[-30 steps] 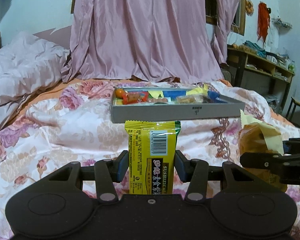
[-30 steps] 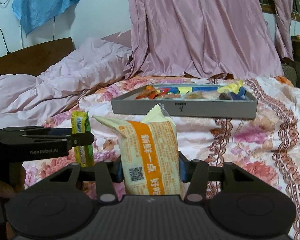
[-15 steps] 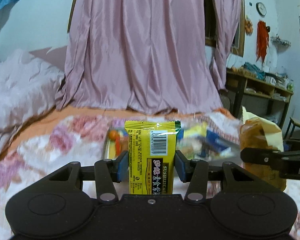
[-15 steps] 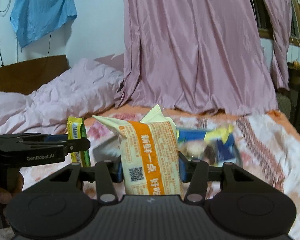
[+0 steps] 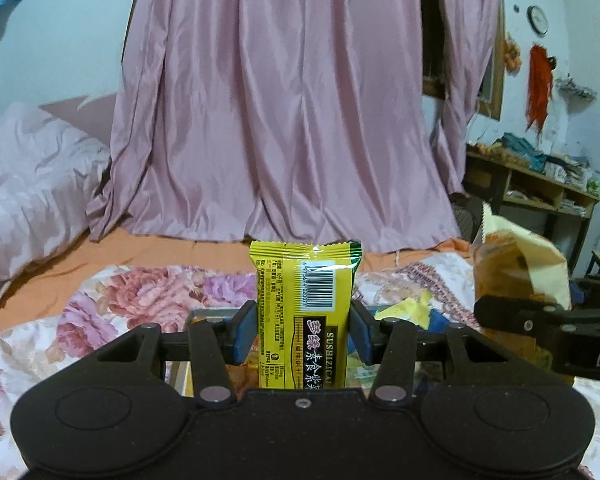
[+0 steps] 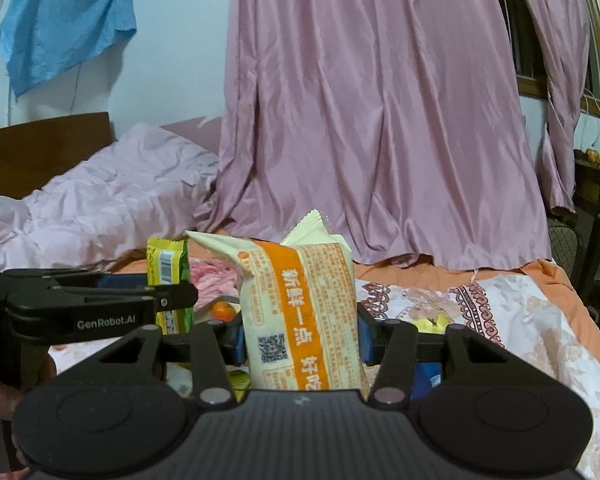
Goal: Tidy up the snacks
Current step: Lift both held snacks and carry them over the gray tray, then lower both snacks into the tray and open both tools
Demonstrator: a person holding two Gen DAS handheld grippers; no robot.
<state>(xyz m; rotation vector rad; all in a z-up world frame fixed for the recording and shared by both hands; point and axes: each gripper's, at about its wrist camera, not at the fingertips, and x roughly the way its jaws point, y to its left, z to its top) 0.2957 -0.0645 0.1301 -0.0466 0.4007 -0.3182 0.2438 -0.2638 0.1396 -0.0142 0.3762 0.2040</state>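
Pink curtains [image 5: 284,112] hang behind the flowery bed [image 5: 112,304], where your left claw [image 5: 304,334] squeezes the yellow snack [image 5: 305,304] and your right claw [image 6: 300,338] squeezes the orange snack [image 6: 300,312], both just above the part-filled tray [image 5: 204,314], neither dropped in yet.

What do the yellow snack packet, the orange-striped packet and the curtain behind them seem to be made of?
Yellow snack packet: glossy plastic film, judging by glare and crimped edge.
Orange-striped packet: probably matte plastic film; serrated seal, little shine.
Curtain: satin-like fabric, with soft sheen along hanging folds.
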